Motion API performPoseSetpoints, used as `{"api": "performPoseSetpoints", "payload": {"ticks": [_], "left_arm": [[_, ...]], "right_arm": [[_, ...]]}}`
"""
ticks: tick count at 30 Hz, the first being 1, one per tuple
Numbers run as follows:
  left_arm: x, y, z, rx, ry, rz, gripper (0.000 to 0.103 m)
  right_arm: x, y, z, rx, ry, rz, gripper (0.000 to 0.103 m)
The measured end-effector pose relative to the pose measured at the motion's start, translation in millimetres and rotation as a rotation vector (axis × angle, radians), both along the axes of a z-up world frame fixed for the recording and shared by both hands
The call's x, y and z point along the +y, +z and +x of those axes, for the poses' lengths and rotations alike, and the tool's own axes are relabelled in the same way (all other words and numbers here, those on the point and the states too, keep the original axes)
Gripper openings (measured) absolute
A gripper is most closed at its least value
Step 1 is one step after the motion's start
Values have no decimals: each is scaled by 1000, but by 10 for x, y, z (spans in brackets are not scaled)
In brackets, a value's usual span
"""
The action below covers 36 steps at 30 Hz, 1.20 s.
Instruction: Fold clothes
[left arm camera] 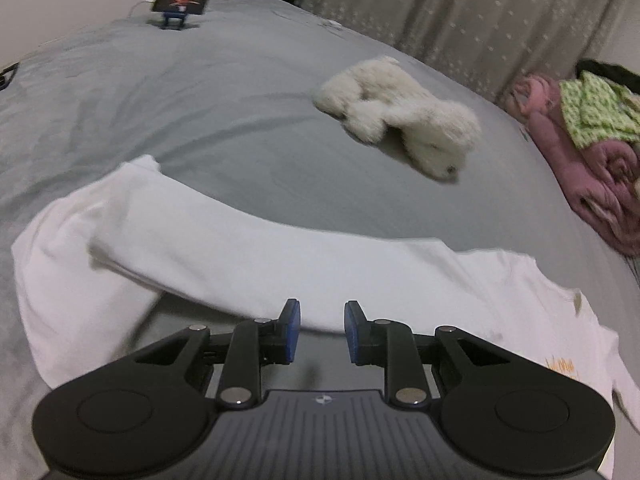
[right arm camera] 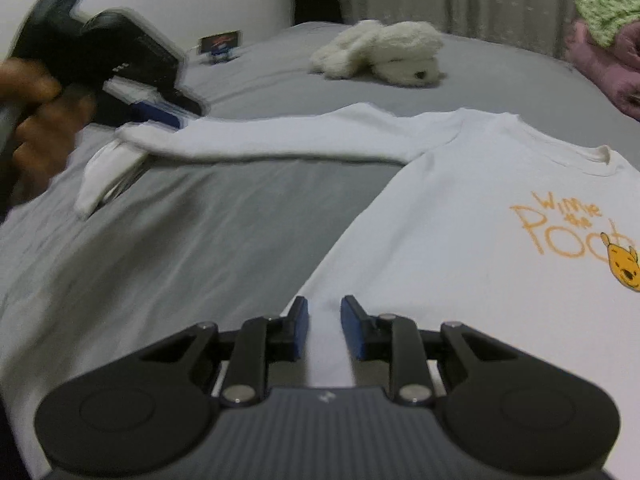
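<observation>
White long-sleeve shirt [right arm camera: 460, 216] lies front-up on the grey bedsheet [right arm camera: 200, 220], body flat and smooth, orange cartoon print near the chest, ribbed collar toward the far side. No fold in the body yet; one sleeve [left arm camera: 240, 240] is stretched out sideways across the sheet, so I'd put this at the very start: sleeves in, then body folds all remain. Left gripper [left arm camera: 322, 330] hovers over the lower edge of that sleeve, jaws parted with nothing between them (the right wrist view shows it blurred near the cuff, hand on the handle). Right gripper [right arm camera: 324, 328] sits low over the shirt's side hem, jaws parted and closing; fabric shows in the gap, but the pads don't look to be pressing it. Fabric reads as thin soft cotton knit, limp, creases easily. Further out: fluffy white plush dog [left arm camera: 400, 116], phone on a small stand [left arm camera: 180, 6], crumpled pink and green-checked clothes [left arm camera: 592, 136] at the bed edge, patterned curtain [left arm camera: 480, 12].
</observation>
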<state>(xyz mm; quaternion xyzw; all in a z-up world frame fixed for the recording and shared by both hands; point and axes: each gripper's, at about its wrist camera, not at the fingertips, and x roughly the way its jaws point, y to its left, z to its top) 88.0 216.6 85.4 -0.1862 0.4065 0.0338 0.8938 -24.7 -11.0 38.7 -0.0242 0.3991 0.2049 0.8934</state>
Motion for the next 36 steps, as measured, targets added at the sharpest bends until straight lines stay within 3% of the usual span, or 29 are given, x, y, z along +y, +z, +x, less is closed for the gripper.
{"api": "performPoseSetpoints", "payload": {"ticks": [6, 9, 14, 21, 24, 27, 31, 36], "left_arm": [[-358, -9, -102, 7, -85, 29, 22], [-575, -44, -195, 18, -137, 46, 23], [-941, -134, -360, 47, -223, 66, 32], [-1315, -382, -529, 111, -263, 49, 33], [-1481, -452, -647, 102, -298, 91, 35], [-1580, -452, -786, 68, -335, 162, 36], [-1485, -469, -910, 46, -346, 139, 36], [-1398, -466, -1016, 40, -356, 126, 36]], "right_arm": [[-251, 93, -285, 26, -22, 69, 22], [-449, 65, -377, 33, -64, 46, 22], [-848, 57, -445, 38, -118, 60, 21], [-1414, 107, -490, 30, -218, -16, 21], [-1664, 109, -518, 31, -266, -47, 24], [-1964, 113, -564, 26, -319, -44, 24], [-2321, 86, -604, 30, -417, -37, 24], [-2457, 99, -669, 31, -445, -33, 23]]}}
